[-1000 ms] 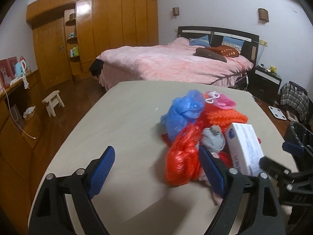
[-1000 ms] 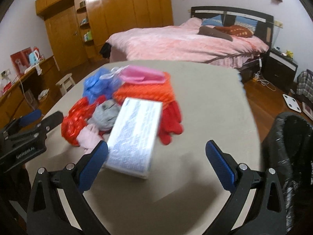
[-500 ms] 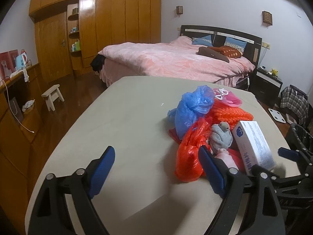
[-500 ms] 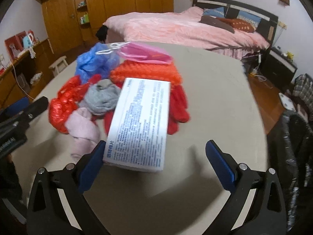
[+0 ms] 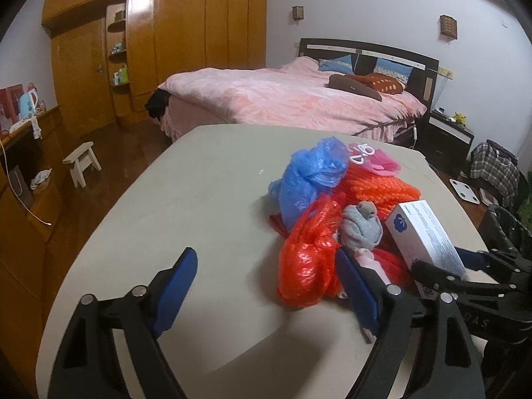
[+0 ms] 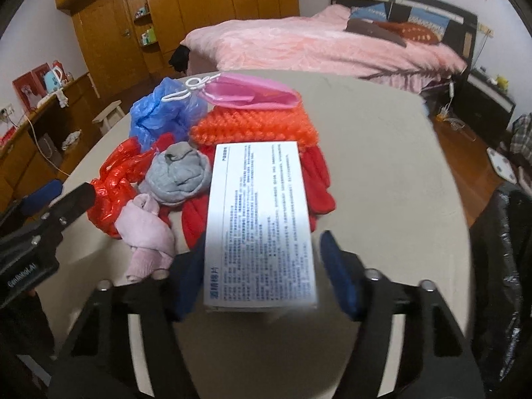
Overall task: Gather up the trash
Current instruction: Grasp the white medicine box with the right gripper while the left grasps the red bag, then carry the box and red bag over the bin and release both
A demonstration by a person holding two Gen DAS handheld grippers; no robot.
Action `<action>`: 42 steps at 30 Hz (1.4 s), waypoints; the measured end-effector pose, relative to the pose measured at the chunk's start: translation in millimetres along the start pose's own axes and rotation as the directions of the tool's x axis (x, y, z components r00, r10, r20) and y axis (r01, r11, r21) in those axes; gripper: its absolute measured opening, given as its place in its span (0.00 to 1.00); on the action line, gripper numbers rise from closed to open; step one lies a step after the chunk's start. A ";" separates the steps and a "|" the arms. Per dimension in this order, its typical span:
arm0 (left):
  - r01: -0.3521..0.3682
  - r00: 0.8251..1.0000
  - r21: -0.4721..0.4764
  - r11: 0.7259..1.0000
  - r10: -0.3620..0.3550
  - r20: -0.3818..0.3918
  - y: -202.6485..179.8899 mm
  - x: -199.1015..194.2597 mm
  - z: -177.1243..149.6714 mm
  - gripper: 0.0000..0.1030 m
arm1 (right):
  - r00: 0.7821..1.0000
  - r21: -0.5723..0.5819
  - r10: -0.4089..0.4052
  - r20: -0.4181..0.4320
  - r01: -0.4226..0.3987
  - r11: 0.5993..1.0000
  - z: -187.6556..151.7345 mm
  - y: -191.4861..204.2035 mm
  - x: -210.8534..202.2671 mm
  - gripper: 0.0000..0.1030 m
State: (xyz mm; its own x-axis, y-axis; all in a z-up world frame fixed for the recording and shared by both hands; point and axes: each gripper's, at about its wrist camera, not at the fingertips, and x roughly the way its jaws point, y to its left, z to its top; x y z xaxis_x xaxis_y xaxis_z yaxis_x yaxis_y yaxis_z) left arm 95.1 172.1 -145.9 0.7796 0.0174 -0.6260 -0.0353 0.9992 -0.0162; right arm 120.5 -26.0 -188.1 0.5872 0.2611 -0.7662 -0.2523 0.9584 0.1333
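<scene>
Right tongs (image 6: 259,272) are closing around the white box (image 6: 259,219), pads not visibly touching; left tongs (image 5: 266,291) are hanging spread beside the pile. I'm judging the box light, stiff, crushable: gripping its long sides.

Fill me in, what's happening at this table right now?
A person with two handheld grippers is collecting trash from a pile on the table. The right gripper has its blue pads on either side of the white box, though firm contact is hard to confirm. The left gripper hangs open and empty beside the red plastic bag. The blue bag, gray sock and the rest lie untouched. A black-lined bin stands at the right.
</scene>
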 end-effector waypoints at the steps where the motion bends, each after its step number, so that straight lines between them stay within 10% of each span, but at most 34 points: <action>1: 0.007 1.000 -0.001 1.000 -0.007 -0.001 -1.6 1.0 0.4 0.79 | 1.000 0.006 0.008 -0.003 -0.008 1.000 0.2 -1.1 -0.5 0.53; 18: 0.123 0.987 -0.001 0.992 -0.122 -0.108 -22.4 33.4 -0.2 0.32 | 0.998 0.002 0.001 0.057 -0.001 1.000 5.6 -21.4 -27.6 0.52; 42: 0.124 0.990 0.022 0.992 -0.125 0.062 -40.3 -40.7 38.7 0.29 | 0.987 0.016 0.013 0.157 -0.015 1.000 19.3 -41.7 -87.3 0.52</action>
State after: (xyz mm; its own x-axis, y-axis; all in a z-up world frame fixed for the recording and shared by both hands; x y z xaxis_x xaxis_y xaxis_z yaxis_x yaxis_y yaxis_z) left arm 89.0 132.4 -89.6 0.8153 -0.1058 -0.5693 0.0755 0.9942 -0.0768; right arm 94.6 -86.5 -114.6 0.6976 0.2880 -0.6560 -0.2489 0.9560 0.1550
